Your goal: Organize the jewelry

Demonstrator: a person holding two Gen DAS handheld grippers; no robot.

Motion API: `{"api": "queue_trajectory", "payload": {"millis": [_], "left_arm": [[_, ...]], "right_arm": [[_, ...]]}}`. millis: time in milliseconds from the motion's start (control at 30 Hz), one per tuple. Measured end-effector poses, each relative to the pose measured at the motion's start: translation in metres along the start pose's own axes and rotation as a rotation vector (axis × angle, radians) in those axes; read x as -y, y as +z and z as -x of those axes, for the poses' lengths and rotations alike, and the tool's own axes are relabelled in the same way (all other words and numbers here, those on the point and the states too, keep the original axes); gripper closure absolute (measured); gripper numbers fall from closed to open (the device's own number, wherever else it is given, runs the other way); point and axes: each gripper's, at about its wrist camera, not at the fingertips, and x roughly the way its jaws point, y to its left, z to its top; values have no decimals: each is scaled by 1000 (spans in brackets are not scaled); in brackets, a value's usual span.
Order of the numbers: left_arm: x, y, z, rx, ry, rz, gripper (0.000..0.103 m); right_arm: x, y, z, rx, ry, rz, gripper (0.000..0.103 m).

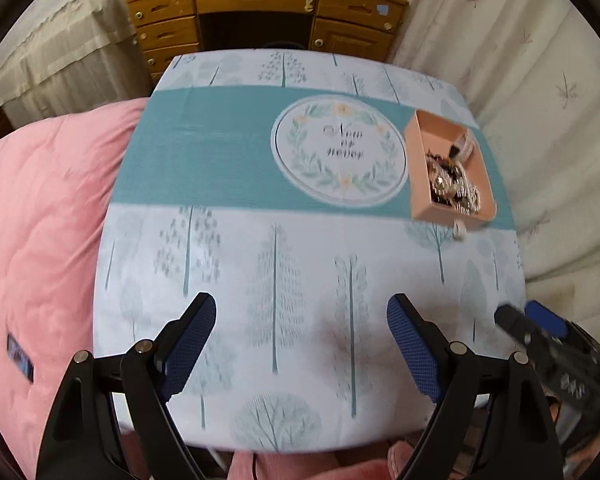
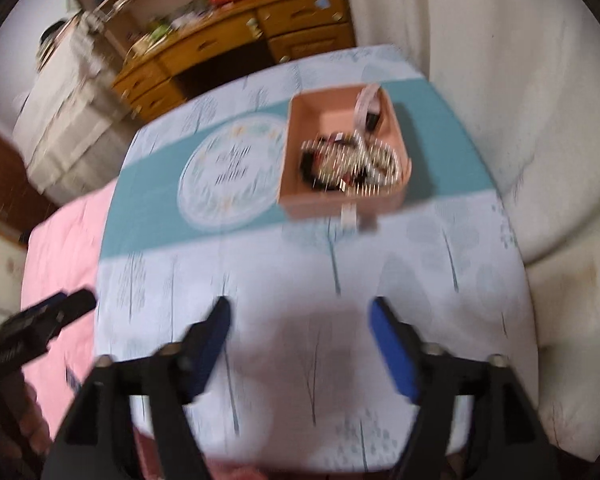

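Note:
A pink open box (image 1: pixel 422 136) stands on the right of the table and holds a tangled heap of jewelry (image 1: pixel 454 186). In the right wrist view the box (image 2: pixel 300 148) and jewelry (image 2: pixel 352 164) lie ahead, blurred. A small white tab (image 1: pixel 459 230) hangs at the box's front wall. My left gripper (image 1: pixel 302 320) is open and empty, over the table's near part. My right gripper (image 2: pixel 300 316) is open and empty, short of the box. The right gripper's tip also shows in the left wrist view (image 1: pixel 532 324).
The table (image 1: pixel 220 248) has a tree-print cloth with a teal band and a round printed emblem (image 1: pixel 338 152). A pink quilt (image 1: pixel 36 220) lies left. A wooden desk (image 1: pixel 260 12) stands behind. White curtains (image 1: pixel 540 100) hang right.

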Motion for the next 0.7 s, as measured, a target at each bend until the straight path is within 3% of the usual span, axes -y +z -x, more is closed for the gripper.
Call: {"api": "queue_trajectory", "payload": {"millis": [200,267,367,533,700], "left_arm": [[21,-26,23,12,33,-6,17],[28,-34,34,46,62,-22,14],[35,-42,46,90,75,-31,3],[38,-49,64,150,109,-28,2],[33,-54,64,142,112,-10,1]], "right_arm": [[-16,-28,31,-48,25,85,18],[-23,-30,42,-27,29,119,17],[-31,-36,59,33,32,167,16],[-36,-41,75,98,37,191,12],[-34,-42,72,97,35,181,6]]}}
